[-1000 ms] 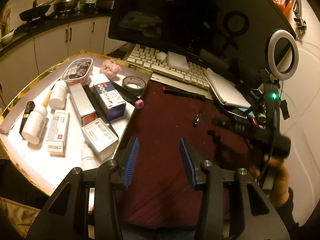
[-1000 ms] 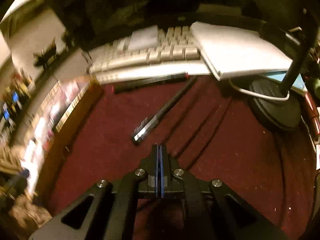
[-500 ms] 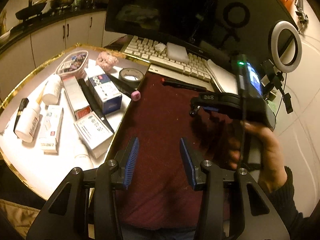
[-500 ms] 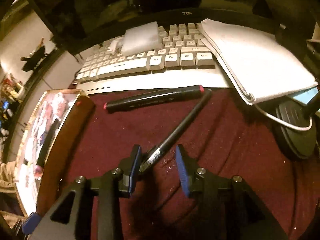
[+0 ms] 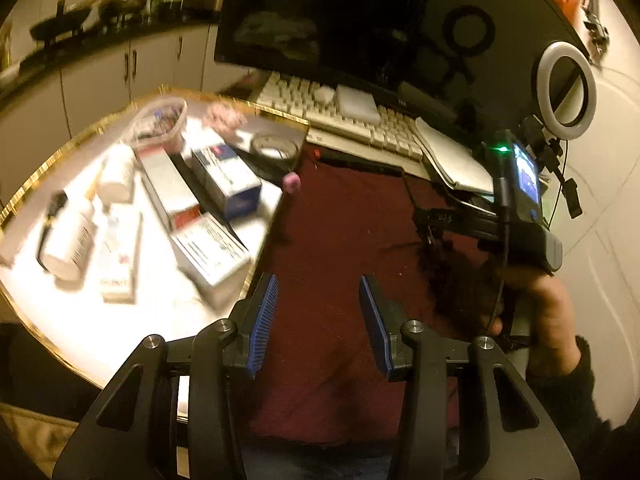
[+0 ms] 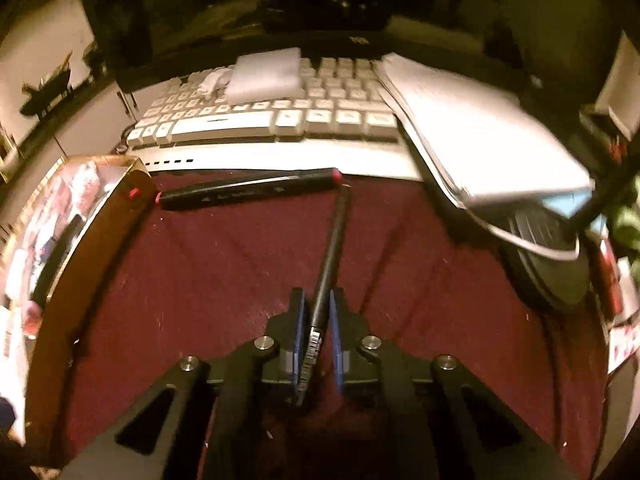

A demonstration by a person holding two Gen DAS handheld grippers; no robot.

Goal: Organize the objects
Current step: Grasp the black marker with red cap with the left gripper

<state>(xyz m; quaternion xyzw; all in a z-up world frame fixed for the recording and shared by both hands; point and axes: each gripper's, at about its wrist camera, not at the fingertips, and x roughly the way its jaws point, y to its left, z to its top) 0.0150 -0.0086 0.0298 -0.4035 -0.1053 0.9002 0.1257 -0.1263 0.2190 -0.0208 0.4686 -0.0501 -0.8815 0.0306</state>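
A thin black pen (image 6: pixel 330 256) lies on the dark red cloth (image 6: pixel 224 272), pointing away from me. My right gripper (image 6: pixel 316 300) is closed around its near end, the blue pads (image 6: pixel 299 320) on either side of it. A thick black marker (image 6: pixel 248 192) with red ends lies crosswise in front of the white keyboard (image 6: pixel 256 128). My left gripper (image 5: pixel 318 304) is open and empty above the cloth (image 5: pixel 340 248). In the left wrist view the right gripper's body (image 5: pixel 520 216) shows at the right, held by a hand.
A gold-edged white tray (image 5: pixel 132 320) at the left holds several boxes, white bottles (image 5: pixel 68 240), a tape roll (image 5: pixel 274 148) and a plastic tub (image 5: pixel 160 124). A pink die (image 5: pixel 291 182) sits at its edge. A notebook (image 6: pixel 480 140), ring light (image 5: pixel 566 86) and monitor (image 5: pixel 360 20) stand behind.
My right gripper has moved forward over the pen's near end and closed on it. The pen now points straight away. The left gripper has stayed open and shifted slightly.
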